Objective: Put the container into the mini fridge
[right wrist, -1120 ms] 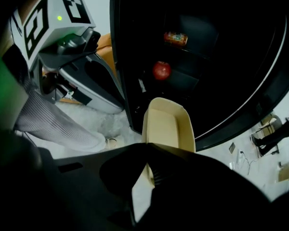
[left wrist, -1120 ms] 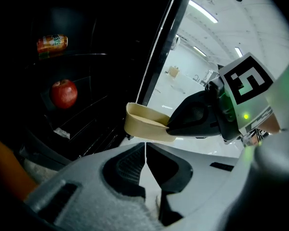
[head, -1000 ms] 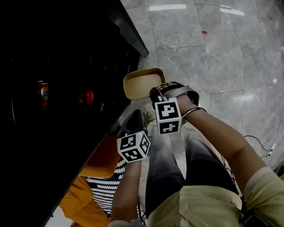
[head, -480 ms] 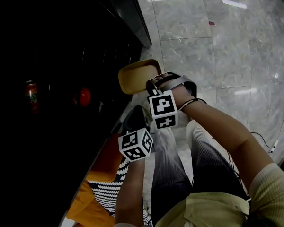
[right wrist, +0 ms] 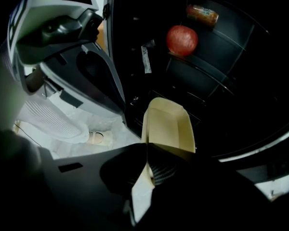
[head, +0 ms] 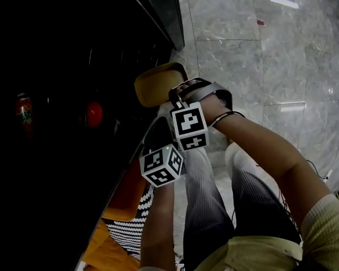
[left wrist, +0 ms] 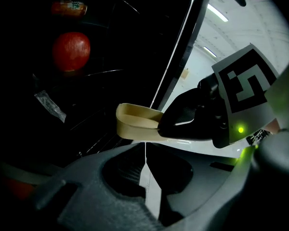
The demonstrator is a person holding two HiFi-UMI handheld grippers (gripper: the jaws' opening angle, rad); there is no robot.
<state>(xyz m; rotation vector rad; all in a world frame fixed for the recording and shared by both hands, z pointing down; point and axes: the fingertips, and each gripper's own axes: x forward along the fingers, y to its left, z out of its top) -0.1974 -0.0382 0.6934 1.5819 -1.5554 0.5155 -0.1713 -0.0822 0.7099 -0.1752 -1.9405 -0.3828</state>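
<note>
A beige open container (head: 157,84) hangs in front of the dark mini fridge (head: 118,55), at its open side. My right gripper (head: 176,96) is shut on the container's near rim; in the right gripper view the jaws (right wrist: 148,153) pinch that rim and the container (right wrist: 169,124) points into the fridge. Inside on wire shelves lie a red apple (right wrist: 182,40) and a can (right wrist: 202,13). My left gripper (head: 160,138) hangs just below the right one with jaws shut and nothing in them. In its view the container (left wrist: 135,124) floats ahead, the apple (left wrist: 71,51) further in.
Grey marble floor (head: 254,55) lies to the right of the fridge. The person's legs in striped trousers (head: 209,208) are below the grippers. An orange object (head: 127,193) and a black-and-white striped one (head: 124,233) sit at the lower left by the fridge.
The right gripper has carried the container left and a little up, closer to the fridge's opening. The left gripper has stayed about where it was.
</note>
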